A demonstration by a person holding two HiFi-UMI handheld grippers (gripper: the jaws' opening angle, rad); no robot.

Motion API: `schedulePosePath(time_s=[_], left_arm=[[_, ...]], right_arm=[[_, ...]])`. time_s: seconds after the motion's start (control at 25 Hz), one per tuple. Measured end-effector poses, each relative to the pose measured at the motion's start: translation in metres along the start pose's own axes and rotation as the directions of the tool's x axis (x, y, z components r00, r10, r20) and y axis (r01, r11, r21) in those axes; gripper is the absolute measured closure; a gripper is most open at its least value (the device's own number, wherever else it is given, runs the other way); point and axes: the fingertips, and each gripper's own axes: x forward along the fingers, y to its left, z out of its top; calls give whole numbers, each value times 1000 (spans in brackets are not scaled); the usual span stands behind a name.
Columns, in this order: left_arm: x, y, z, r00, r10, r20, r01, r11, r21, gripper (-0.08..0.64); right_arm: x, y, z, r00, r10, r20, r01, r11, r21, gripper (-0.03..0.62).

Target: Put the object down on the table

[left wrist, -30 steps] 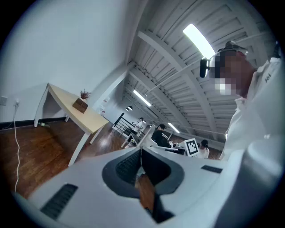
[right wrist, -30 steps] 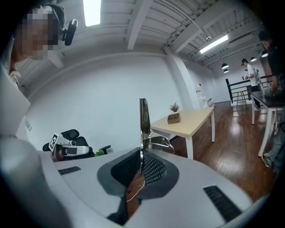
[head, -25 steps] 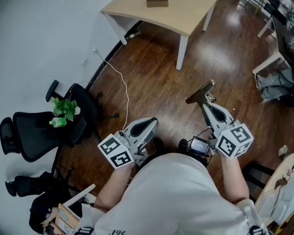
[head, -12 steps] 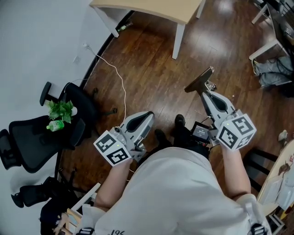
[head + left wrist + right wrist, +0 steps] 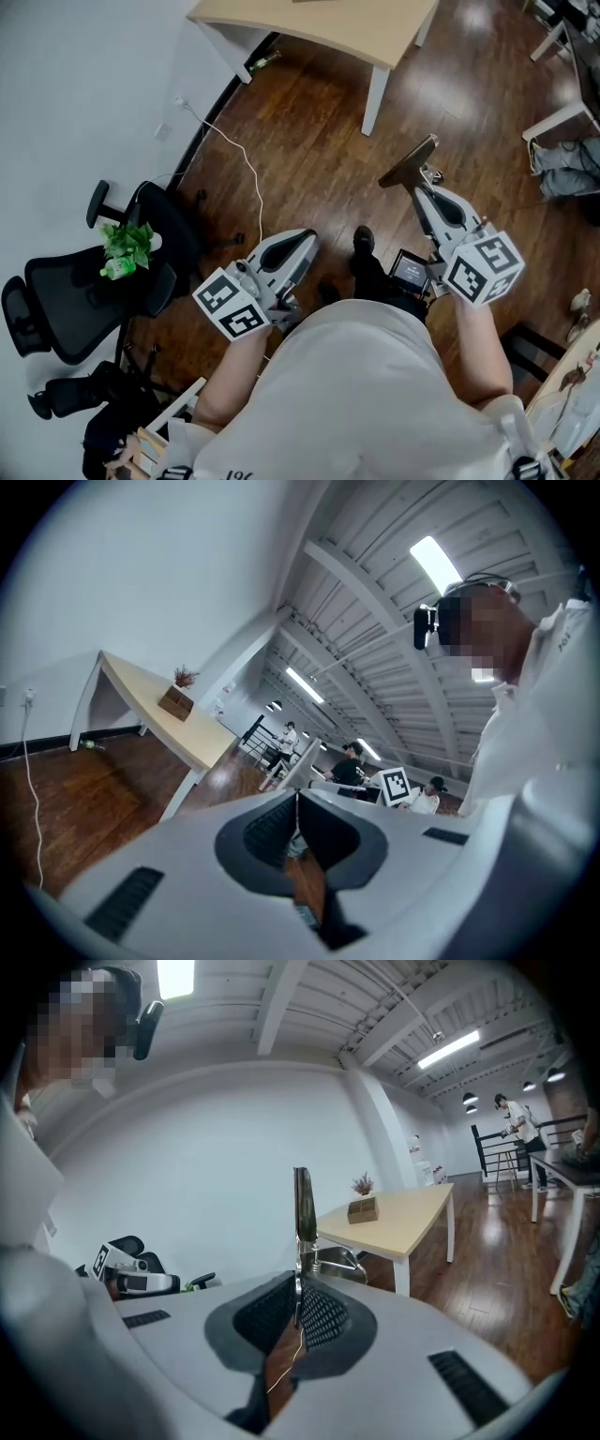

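**Clipboard in carriage, table not yet reached**

Right gripper [image 5: 427,184]: jaws clamped on the clipboard [image 5: 409,167] at its clip end, with the board held up edge-on.
Left gripper [image 5: 302,242]: jaws together, nothing between them.
Table [image 5: 356,37]: far side, well apart from both grippers, with a small box [image 5: 362,1209] on top.
Step, as judged: transport.
Next move calls for approaching the table, lowering the board flat onto bare top, then parting the jaws.

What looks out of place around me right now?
A green leafy bunch sits on the black office chair, an odd perch, and a white cable trails loose across the wood floor.
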Motion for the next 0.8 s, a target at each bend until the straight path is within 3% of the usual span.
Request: schedulePosePath(time_s=[0.32, 0.8], left_arm=[[80, 26, 40, 1000, 14, 22, -14, 1000, 10, 560], [141, 63, 75, 998, 54, 16, -54, 999, 7, 560]], right_arm=[[40, -68, 49, 999, 36, 5, -35, 999, -21, 589], [79, -131, 73, 998, 54, -31, -53, 999, 11, 589]])
